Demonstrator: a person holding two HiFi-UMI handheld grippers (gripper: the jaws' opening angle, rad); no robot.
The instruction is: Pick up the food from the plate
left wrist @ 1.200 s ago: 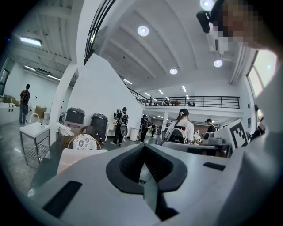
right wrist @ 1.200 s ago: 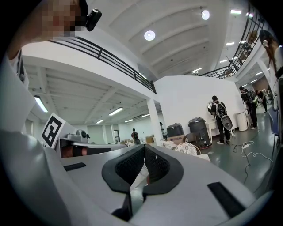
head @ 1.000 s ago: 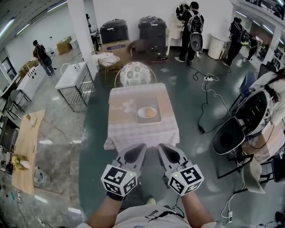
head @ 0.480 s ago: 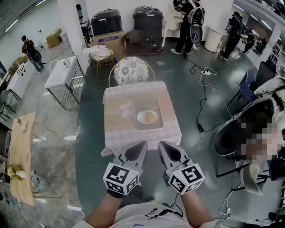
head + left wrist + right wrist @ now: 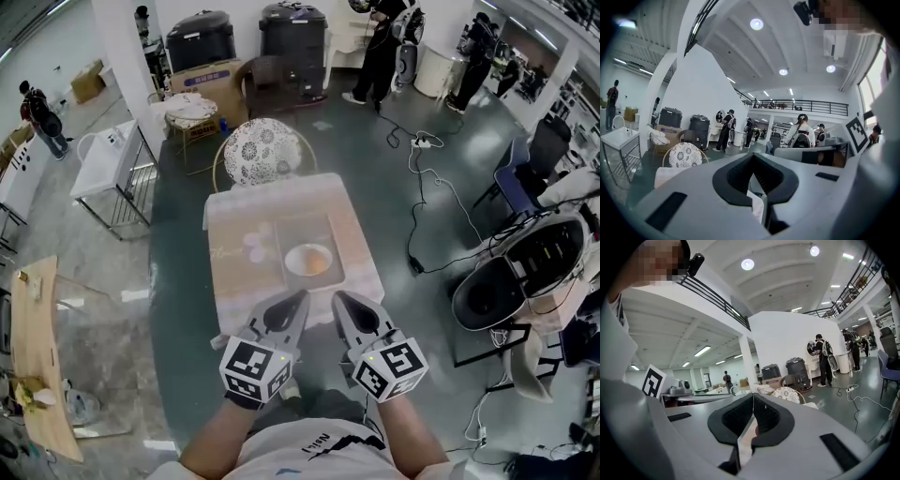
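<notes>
Left hand-held gripper [image 5: 296,302] and right hand-held gripper [image 5: 339,300]: jaws pressed together, both empty, side by side at near edge of surface [image 5: 234,281]. Food [image 5: 312,259] on plate [image 5: 291,263], right of centre.

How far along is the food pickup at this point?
Done: nothing yet. The food lies on the plate on the table. In hand: the approach only; the left gripper and right gripper are both shut, empty and well short of the plate. Left: reach in, open, grasp the food and lift it.
</notes>
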